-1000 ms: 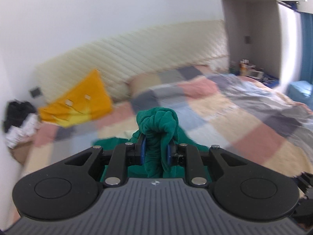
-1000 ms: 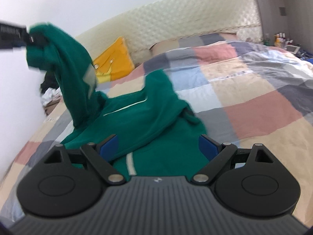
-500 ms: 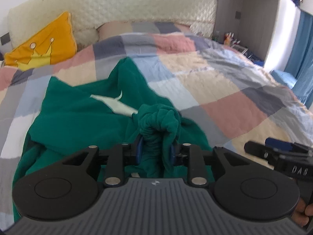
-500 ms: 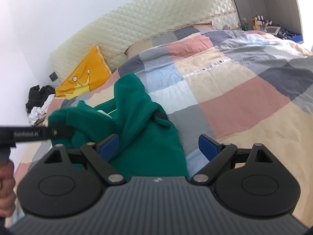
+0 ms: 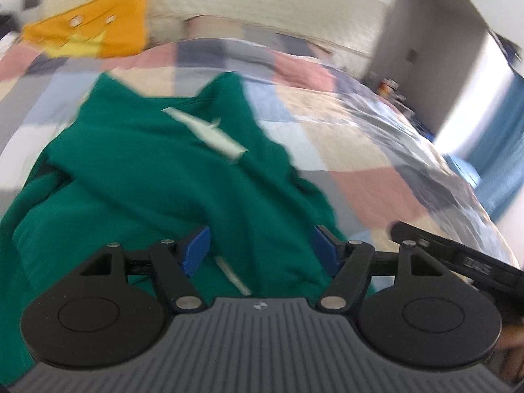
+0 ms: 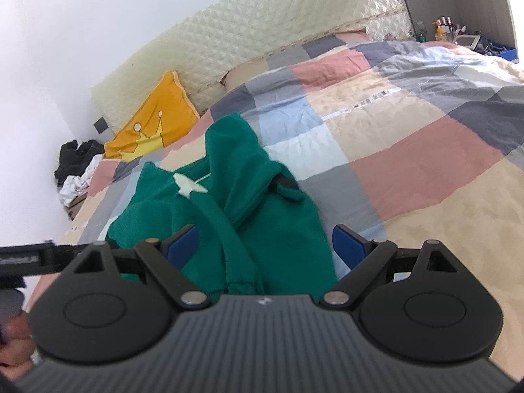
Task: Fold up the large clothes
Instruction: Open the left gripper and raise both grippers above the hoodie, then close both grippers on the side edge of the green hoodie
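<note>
While the left tongs (image 5: 258, 249) are opening over the green garment (image 5: 157, 177), nothing is gripped; the right tongs (image 6: 265, 245) are held wide above it, so it can settle on the bed (image 6: 409, 137).

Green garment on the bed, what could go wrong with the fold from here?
The green garment lies bunched in a heap, not flat, so any fold made now may lock in creases. The left gripper has its jaws opening with no cloth pinched between them, and the right gripper is open too, so the cloth may slump. The white drawstring could get trapped inside.
</note>
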A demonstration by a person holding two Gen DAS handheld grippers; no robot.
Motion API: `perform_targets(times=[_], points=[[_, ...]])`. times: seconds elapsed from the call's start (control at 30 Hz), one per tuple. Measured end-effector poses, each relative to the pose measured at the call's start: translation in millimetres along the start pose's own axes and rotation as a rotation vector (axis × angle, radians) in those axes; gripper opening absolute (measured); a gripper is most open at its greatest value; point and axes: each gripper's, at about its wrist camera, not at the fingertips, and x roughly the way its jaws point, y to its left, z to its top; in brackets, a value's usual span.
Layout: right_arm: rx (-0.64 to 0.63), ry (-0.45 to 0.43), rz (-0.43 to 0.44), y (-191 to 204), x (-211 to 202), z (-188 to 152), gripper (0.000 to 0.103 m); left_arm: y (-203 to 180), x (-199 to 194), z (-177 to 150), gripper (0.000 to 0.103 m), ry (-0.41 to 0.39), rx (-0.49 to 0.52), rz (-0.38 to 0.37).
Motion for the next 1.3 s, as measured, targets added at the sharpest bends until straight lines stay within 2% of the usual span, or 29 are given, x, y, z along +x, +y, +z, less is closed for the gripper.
perform_targets(times=[0.1, 0.2, 0.23, 0.3, 0.37, 0.43, 0.57, 0.67, 0.87, 1.03, 1.13, 1.23, 1.3], points=[[0.007, 0.030, 0.007, 4.3, 7.7, -5.7, 0.090, 24.5, 11.7, -8.3, 0.074, -0.015, -0.050, 0.026], [0.029, 0.067, 0.015, 3.9, 19.4, -10.3, 0.089, 52.8, 29.5, -13.7, 0.074, 0.001, -0.130, 0.022], [0.039, 0.079, 0.021, 3.1, 24.0, -12.1, 0.088, 63.0, 36.2, -14.6, 0.074, 0.007, -0.166, 0.002], [0.072, 0.113, 0.037, 1.0, 35.1, -14.8, 0.079, 79.0, 47.4, -16.0, 0.074, 0.004, -0.228, -0.040], [0.120, 0.145, 0.059, -1.2, 47.1, -16.7, 0.079, 90.6, 59.3, -18.2, 0.074, 0.005, -0.283, -0.091], [0.166, 0.166, 0.075, -3.0, 58.9, -19.2, 0.072, 96.8, 70.6, -22.8, 0.073, 0.011, -0.320, -0.129], [0.199, 0.196, 0.078, -2.6, 76.9, -26.6, 0.071, 103.6, 90.8, -34.6, 0.072, 0.048, -0.383, -0.204], [0.186, 0.206, 0.082, -1.4, 81.6, -30.3, 0.071, 106.2, 97.3, -40.6, 0.072, 0.064, -0.408, -0.243], [0.207, 0.221, 0.109, -5.2, 85.8, -32.0, 0.056, 107.5, 96.5, -44.7, 0.072, 0.049, -0.441, -0.309], [0.201, 0.253, 0.113, -4.5, 87.0, -34.0, 0.044, 102.4, 89.1, -45.6, 0.072, 0.030, -0.454, -0.321], [0.218, 0.247, 0.132, -5.1, 82.6, -32.9, 0.030, 103.5, 87.8, -42.3, 0.072, 0.014, -0.445, -0.307], [0.248, 0.230, 0.165, -7.4, 76.1, -29.3, 0.024, 107.5, 83.3, -44.4, 0.072, 0.002, -0.454, -0.282], [0.274, 0.214, 0.197, -8.5, 70.0, -26.5, 0.023, 111.0, 81.8, -45.4, 0.072, -0.004, -0.479, -0.295]])
